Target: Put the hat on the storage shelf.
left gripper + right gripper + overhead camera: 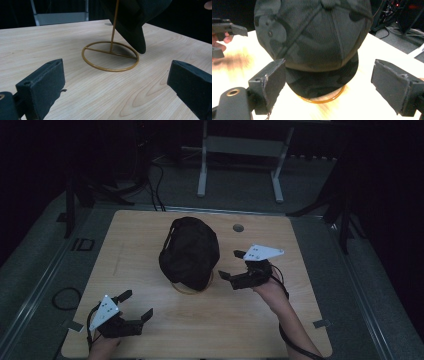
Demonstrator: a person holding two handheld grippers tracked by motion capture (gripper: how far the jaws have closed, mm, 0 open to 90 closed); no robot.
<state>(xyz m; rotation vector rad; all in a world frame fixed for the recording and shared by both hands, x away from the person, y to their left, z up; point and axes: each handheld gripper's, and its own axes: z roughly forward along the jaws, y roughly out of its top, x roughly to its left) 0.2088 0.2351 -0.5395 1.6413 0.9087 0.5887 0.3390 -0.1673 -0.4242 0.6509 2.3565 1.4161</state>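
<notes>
Black and dark camouflage cloth covered the cap (190, 252), which sat on a thin gold wire stand (110, 51) near the middle of the high view, a little toward the far edge of the wooden table (150, 330). In your right gripper view the cap showed mesh-like panels, stitched seams running up to a button at the top, and a small eyelet on the left panel; its brim (322, 78) pointed down toward you, overhanging the stand's ring base. In your left gripper view the brim hung above the right side of that ring without touching the wood, and the upright rod rose from a crossbar into the cap.

Your right gripper (239, 265) stood just right of the cap in the centre right of the high view, its jaws spread wide and holding nothing, with the cap framed between them but apart from both. Your left gripper (135, 305) sat low in the lower left of the frame, well apart from the cap, jaws also spread and bare.

Open wood lay between your left gripper and the stand, and along the table's left and near edges. A small round hole (238, 227) sat in the upper right of the tabletop.
</notes>
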